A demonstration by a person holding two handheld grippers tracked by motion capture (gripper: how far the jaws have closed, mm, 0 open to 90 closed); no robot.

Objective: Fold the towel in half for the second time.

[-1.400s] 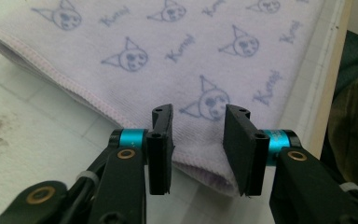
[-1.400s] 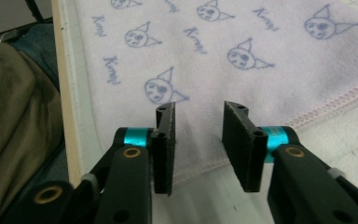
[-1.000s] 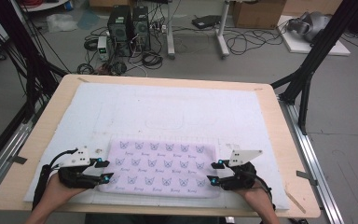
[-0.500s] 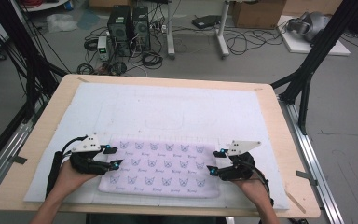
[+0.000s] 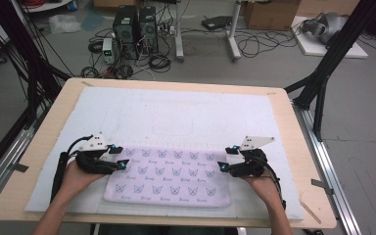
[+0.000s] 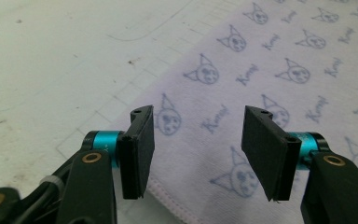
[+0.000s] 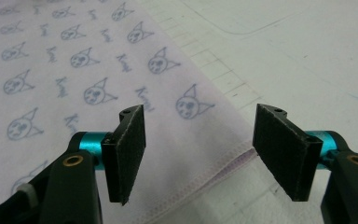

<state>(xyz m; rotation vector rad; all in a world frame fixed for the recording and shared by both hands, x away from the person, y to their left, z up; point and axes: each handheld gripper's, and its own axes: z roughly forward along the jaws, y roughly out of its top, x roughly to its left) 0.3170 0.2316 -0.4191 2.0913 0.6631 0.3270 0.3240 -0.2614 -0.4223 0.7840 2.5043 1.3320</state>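
A pale lilac towel (image 5: 169,174) printed with small cat faces lies flat on a white mat (image 5: 176,112) that covers a wooden table (image 5: 293,122), toward the person's edge. In the high view, the left gripper (image 5: 119,156) sits at the towel's left end and the right gripper (image 5: 227,158) at its right end, each held in a hand coming up from the bottom.

The left gripper view adds what the high view cannot: its jaws stand apart, having just been opening, with the towel's hemmed edge (image 6: 168,191) lying below the gap and nothing pinched between the pads. The right gripper view shows the same on its side: jaws spread wide, just opening, over the towel's stitched corner (image 7: 223,172), pads clear of the cloth.

The high view alone takes in the floor beyond the table, with computer towers (image 5: 134,24) and loose cables (image 5: 264,36).
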